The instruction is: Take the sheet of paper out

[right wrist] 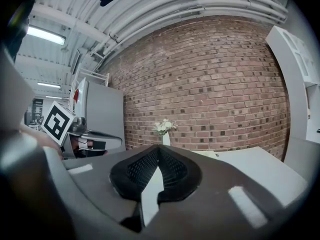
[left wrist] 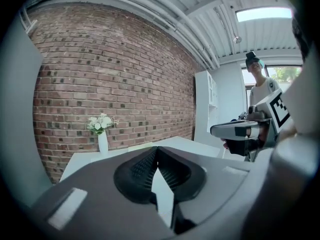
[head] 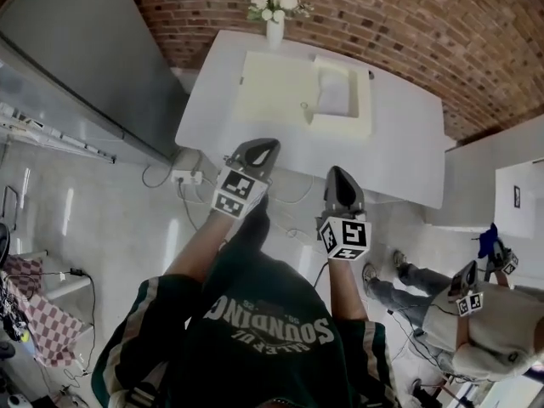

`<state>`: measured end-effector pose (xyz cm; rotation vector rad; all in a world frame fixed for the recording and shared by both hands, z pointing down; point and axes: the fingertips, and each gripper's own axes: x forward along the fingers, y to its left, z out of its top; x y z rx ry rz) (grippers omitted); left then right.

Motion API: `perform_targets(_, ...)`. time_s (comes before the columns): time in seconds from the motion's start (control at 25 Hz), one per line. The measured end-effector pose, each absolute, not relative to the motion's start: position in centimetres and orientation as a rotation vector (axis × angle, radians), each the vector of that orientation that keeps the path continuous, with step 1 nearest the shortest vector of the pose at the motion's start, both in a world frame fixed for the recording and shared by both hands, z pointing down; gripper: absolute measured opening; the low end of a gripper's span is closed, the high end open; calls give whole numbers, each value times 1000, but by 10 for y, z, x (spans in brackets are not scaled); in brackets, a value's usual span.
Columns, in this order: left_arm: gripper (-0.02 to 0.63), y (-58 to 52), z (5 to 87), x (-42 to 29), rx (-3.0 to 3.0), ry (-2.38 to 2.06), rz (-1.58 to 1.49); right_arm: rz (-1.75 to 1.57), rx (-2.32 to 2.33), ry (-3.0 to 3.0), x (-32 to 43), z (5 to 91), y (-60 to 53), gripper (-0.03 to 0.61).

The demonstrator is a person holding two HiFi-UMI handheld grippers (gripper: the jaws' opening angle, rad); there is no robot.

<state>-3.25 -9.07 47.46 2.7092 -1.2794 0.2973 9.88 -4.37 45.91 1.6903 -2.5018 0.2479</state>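
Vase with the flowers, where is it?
In the head view, the vase stands at the far edge of the table, by the brick wall, just behind the cream tray.

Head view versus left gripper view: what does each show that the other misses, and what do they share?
Head view only: the top of the flat cream box with its recessed compartment, and a red-and-white checked cloth at lower left. Left gripper view only: the ribbed black fingers of the left gripper, tips together with nothing between, and white ceiling pipes. Both: the white table, white vase of white flowers, red brick wall and right gripper.
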Motion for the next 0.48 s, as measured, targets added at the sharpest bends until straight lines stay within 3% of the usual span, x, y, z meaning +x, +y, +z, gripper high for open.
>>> perform_targets(0.48, 11, -249, 474, -44, 2736, -1162, 316, 272, 1745, -2444, 74, 453, -199, -2)
